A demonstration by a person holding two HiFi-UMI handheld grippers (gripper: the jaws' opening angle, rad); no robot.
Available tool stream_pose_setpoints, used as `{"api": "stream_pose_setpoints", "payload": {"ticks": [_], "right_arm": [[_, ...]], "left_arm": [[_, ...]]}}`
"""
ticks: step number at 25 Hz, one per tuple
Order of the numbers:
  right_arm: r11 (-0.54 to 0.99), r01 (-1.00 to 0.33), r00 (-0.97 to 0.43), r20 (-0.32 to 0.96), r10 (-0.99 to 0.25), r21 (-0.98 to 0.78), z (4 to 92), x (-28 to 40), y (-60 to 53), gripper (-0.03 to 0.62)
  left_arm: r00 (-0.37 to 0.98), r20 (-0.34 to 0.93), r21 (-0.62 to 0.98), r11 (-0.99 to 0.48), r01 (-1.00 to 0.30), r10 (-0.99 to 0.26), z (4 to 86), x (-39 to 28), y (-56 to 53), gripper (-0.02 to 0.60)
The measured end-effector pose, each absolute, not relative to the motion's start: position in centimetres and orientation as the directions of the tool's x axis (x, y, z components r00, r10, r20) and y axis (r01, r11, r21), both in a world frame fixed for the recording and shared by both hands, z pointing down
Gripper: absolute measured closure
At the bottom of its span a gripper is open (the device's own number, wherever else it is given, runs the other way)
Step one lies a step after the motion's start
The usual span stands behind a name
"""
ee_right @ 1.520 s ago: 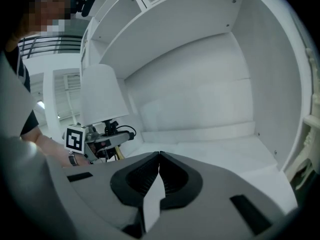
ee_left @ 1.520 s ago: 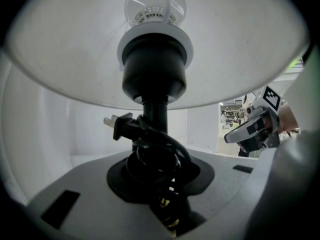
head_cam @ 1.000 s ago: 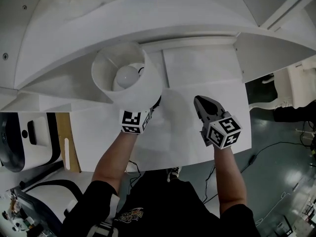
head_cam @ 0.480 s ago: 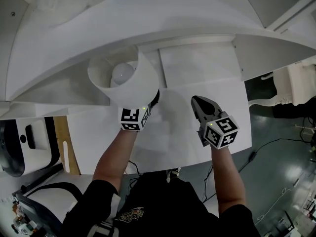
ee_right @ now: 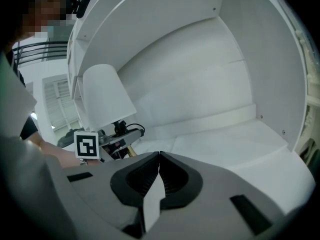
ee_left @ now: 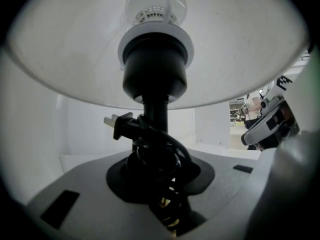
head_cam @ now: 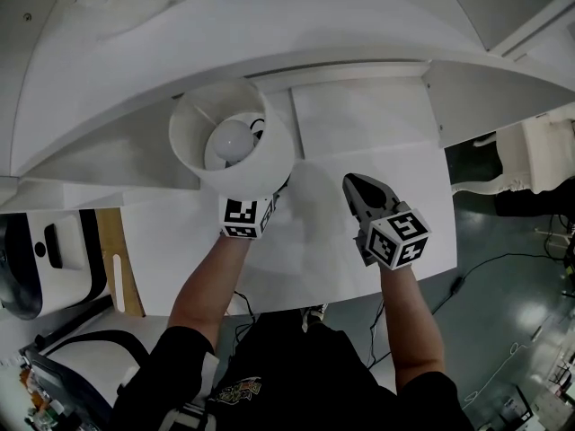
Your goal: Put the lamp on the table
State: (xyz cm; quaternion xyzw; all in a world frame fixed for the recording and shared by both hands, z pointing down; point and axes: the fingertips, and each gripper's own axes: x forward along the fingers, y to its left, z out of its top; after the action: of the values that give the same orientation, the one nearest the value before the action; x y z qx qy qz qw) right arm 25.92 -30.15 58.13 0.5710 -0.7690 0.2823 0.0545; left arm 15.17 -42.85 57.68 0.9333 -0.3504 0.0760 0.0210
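The lamp (head_cam: 229, 137) has a white shade with the bulb showing from above, and it stands over the back left of the white table (head_cam: 377, 124). My left gripper (head_cam: 262, 201) is shut on the lamp's black stem (ee_left: 155, 114), low down where the black cord and plug (ee_left: 120, 125) are wound round it. The shade hides the jaws in the head view. Whether the base touches the table I cannot tell. My right gripper (head_cam: 354, 185) hovers over the table's middle, shut with nothing in it (ee_right: 159, 156). From its view the lamp (ee_right: 105, 96) and left gripper (ee_right: 117, 136) are at the left.
A curved white alcove wall (ee_right: 200, 74) and shelf (head_cam: 269, 34) rise behind the table. A white chair (head_cam: 539, 155) stands on the grey floor at the right, with cables (head_cam: 503, 268) nearby. A black-and-white device (head_cam: 27, 259) sits at the left.
The lamp shade swung a little to the left and came back, now sitting more upright. The right gripper drifted slightly left and stayed shut.
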Motion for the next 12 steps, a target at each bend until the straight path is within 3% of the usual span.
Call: {"api": "stream_pose_setpoints", "payload": {"ticks": [12], "right_arm": [[0.196,-0.906,-0.349,0.400,-0.848,-0.375,57.5,25.5,-28.5,0.568]], "left_arm": [[0.719,0.210,-0.028,-0.739,-0.673,-0.663,58.9,14.6,-42.5,0.430]]}}
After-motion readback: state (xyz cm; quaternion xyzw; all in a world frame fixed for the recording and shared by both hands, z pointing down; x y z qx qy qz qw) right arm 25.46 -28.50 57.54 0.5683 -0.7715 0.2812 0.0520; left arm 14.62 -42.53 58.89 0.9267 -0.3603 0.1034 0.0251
